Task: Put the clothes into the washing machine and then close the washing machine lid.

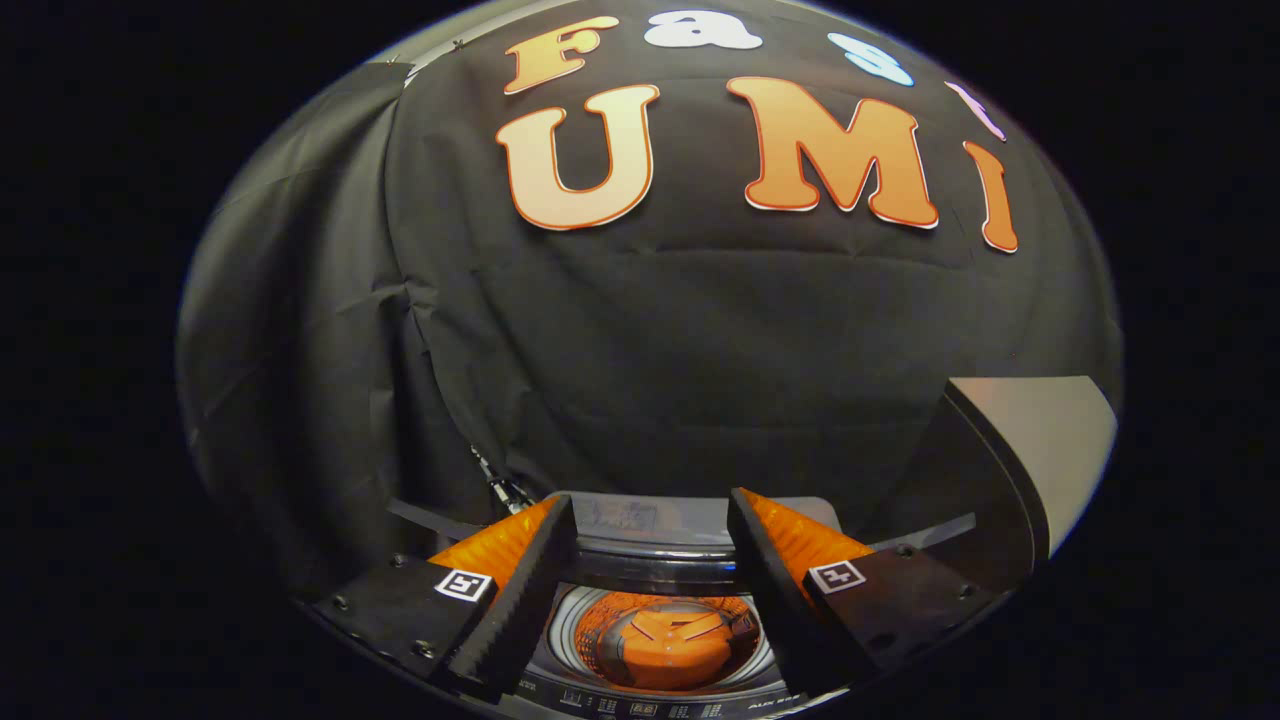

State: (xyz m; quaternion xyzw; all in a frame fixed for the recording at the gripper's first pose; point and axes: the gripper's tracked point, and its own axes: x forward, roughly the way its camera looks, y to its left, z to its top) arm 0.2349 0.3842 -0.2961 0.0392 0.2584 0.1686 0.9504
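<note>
A hand-held gripper is hovering above a top-loading washing machine, its two fingers standing well apart with nothing between them, as a person is working through a laundry task inside a booth hung with black cloth. Down between the fingers the round drum is lying open, and something orange is glowing at its bottom; whether that is a garment already dropped in or a reflection on the drum's floor cannot be told from here. The lid is standing raised on the right, beyond the right finger, its pale underside catching the light, so the closing step is judged to be the one now in hand. To do it well, the person should be swinging the gripper right and up to the lid's free top edge, laying one finger behind that edge instead of pinching it, and drawing it forward and down in a slow arc that follows the hinge, easing off near the end so the lid is settling flat without slamming. The open fingers should be kept clear of the drum's rim on the way. By count: one washing machine, one drum, one lid, one gripper with two fingers, one control strip along the near edge, and one orange mass inside.
</note>
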